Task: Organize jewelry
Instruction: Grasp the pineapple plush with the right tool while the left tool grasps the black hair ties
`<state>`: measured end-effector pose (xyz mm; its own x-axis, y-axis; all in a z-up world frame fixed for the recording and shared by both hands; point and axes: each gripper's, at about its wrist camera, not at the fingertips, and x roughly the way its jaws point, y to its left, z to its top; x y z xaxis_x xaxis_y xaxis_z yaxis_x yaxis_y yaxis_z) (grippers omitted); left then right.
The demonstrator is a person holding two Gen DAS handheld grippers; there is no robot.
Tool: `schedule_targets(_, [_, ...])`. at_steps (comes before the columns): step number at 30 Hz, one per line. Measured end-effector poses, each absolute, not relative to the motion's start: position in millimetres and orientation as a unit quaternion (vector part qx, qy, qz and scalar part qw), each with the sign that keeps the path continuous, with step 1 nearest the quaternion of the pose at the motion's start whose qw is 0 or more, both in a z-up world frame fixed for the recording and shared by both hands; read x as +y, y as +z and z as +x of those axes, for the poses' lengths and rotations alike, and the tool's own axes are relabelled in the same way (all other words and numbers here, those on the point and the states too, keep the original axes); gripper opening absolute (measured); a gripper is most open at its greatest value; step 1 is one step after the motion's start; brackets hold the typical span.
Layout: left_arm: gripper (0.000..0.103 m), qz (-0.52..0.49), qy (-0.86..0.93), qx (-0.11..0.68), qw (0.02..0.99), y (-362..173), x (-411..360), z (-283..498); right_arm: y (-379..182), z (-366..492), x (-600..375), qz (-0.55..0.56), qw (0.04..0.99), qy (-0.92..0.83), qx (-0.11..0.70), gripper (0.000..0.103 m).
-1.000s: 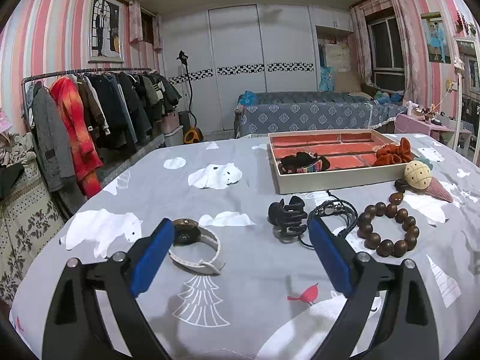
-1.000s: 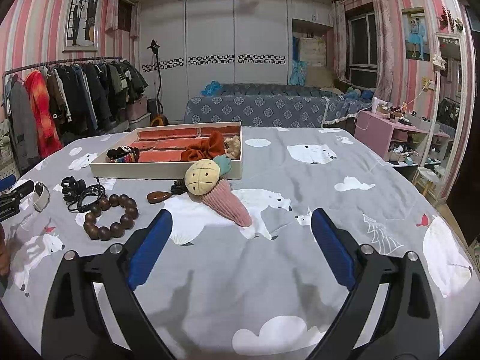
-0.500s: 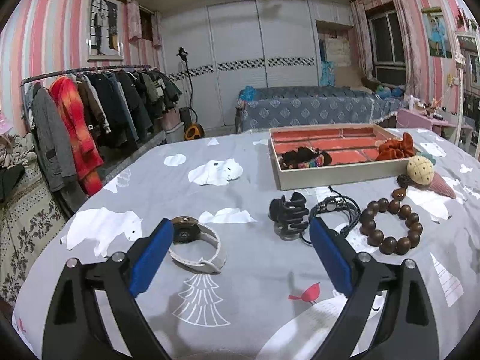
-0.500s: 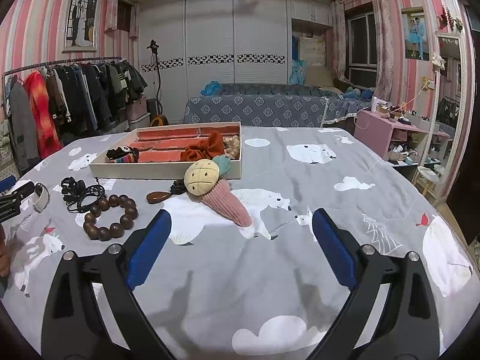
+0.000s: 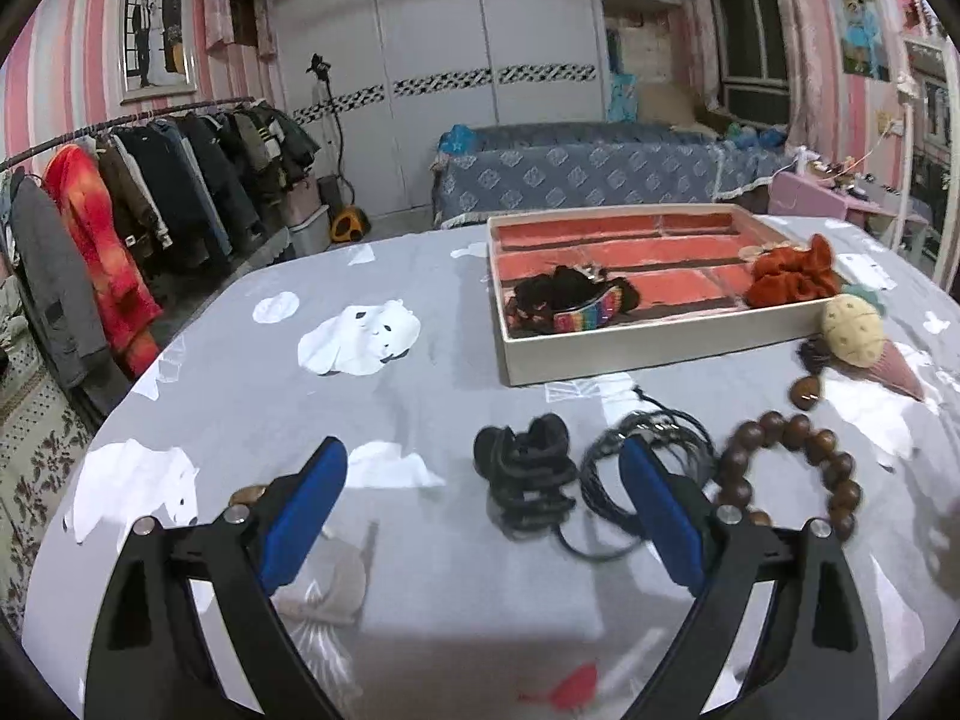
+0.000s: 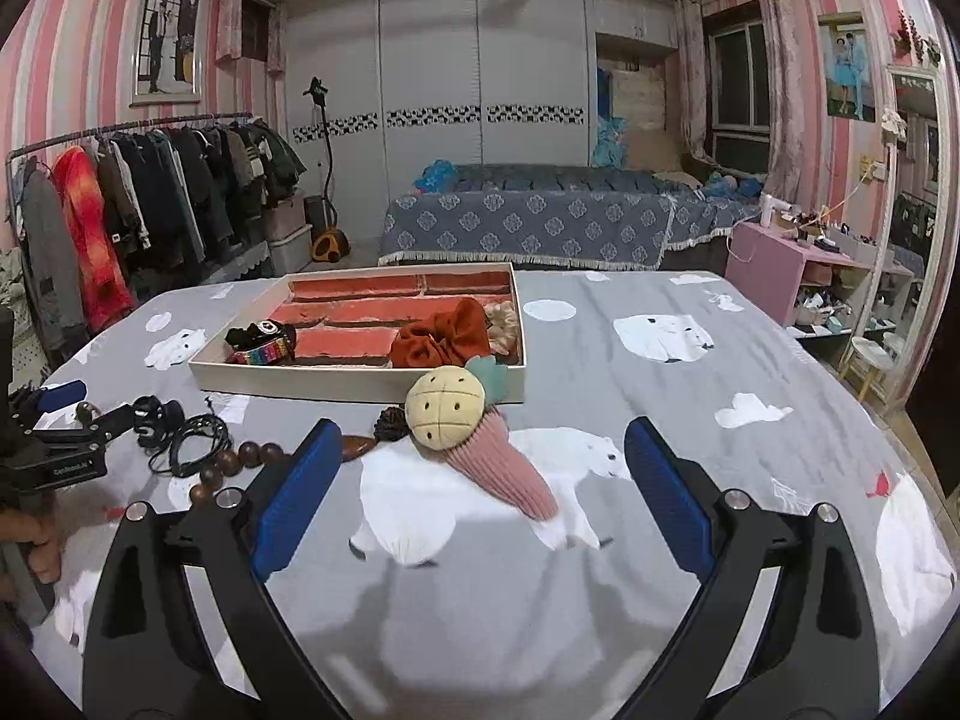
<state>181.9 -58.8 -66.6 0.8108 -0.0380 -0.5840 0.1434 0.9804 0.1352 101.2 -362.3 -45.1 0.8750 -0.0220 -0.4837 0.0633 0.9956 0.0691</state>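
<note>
My left gripper [image 5: 480,510] is open just before a black hair claw [image 5: 525,471] and a coil of black cord [image 5: 651,468] on the grey cloth. A brown bead bracelet [image 5: 792,468] lies to their right. A watch [image 5: 327,588] shows partly behind the left finger. The white tray [image 5: 660,348] with red lining holds a rainbow band [image 5: 585,315] and an orange scrunchie [image 5: 792,276]. My right gripper [image 6: 477,486] is open and empty, with a pineapple plush [image 6: 474,438] between its fingers. The tray [image 6: 360,387] lies beyond it.
A clothes rack [image 6: 120,210] stands at the left, a bed [image 6: 540,216] behind the table and a pink side table [image 6: 798,276] at the right. The left gripper [image 6: 72,444] shows at the left edge of the right wrist view.
My left gripper has moved right and forward toward the hair claw and cord; the watch has slid behind its left finger. My right gripper has moved closer to the pineapple plush.
</note>
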Motion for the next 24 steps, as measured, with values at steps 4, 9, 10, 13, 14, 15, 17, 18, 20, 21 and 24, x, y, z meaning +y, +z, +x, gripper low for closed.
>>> schedule_targets(4, [0.072, 0.082, -0.042, 0.343, 0.935, -78.4, -57.5, 207.7, -59.4, 139.5, -362.4, 0.051, 0.956, -0.026, 0.289, 0.093])
schedule_targets(9, [0.048, 0.081, -0.066, 0.364, 0.925, -82.3, -58.2, 229.4, -80.4, 190.9, -360.5, 0.063, 0.937, -0.017, 0.344, 0.092])
schedule_targets(10, [0.044, 0.087, -0.067, 0.362, 0.926, -82.2, -61.0, 231.0, -83.0, 198.0, -359.4, 0.063, 0.934, -0.015, 0.352, 0.092])
schedule_targets(13, [0.036, 0.09, -0.078, 0.365, 0.923, -84.9, -66.5, 235.6, -93.0, 218.5, -354.5, 0.052, 0.923, -0.014, 0.38, 0.091])
schedule_targets(14, [0.034, 0.088, -0.08, 0.366, 0.923, -85.9, -67.1, 236.2, -96.2, 223.7, -353.2, 0.049, 0.919, -0.015, 0.391, 0.084])
schedule_targets(15, [0.033, 0.085, -0.084, 0.367, 0.923, -86.0, -66.9, 237.0, -98.9, 226.4, -353.1, 0.047, 0.916, -0.014, 0.397, 0.069])
schedule_targets(17, [0.029, 0.081, -0.089, 0.367, 0.922, -85.5, -65.7, 237.2, -103.8, 231.0, -352.0, 0.045, 0.91, -0.009, 0.411, 0.057])
schedule_targets(18, [0.029, 0.076, -0.091, 0.366, 0.923, -85.2, -64.5, 237.3, -103.9, 230.6, -351.5, 0.042, 0.91, -0.007, 0.412, 0.054])
schedule_targets(20, [0.029, 0.067, -0.094, 0.366, 0.923, -84.7, -61.9, 237.8, -103.9, 229.0, -352.0, 0.041, 0.911, -0.006, 0.409, 0.051])
schedule_targets(21, [0.029, 0.062, -0.096, 0.366, 0.924, -84.3, -59.9, 237.9, -103.6, 227.5, -352.6, 0.043, 0.912, -0.005, 0.407, 0.049])
schedule_targets(24, [0.028, 0.045, -0.094, 0.362, 0.927, -82.2, -53.4, 236.6, -99.8, 223.3, -353.5, 0.046, 0.917, -0.005, 0.397, 0.046])
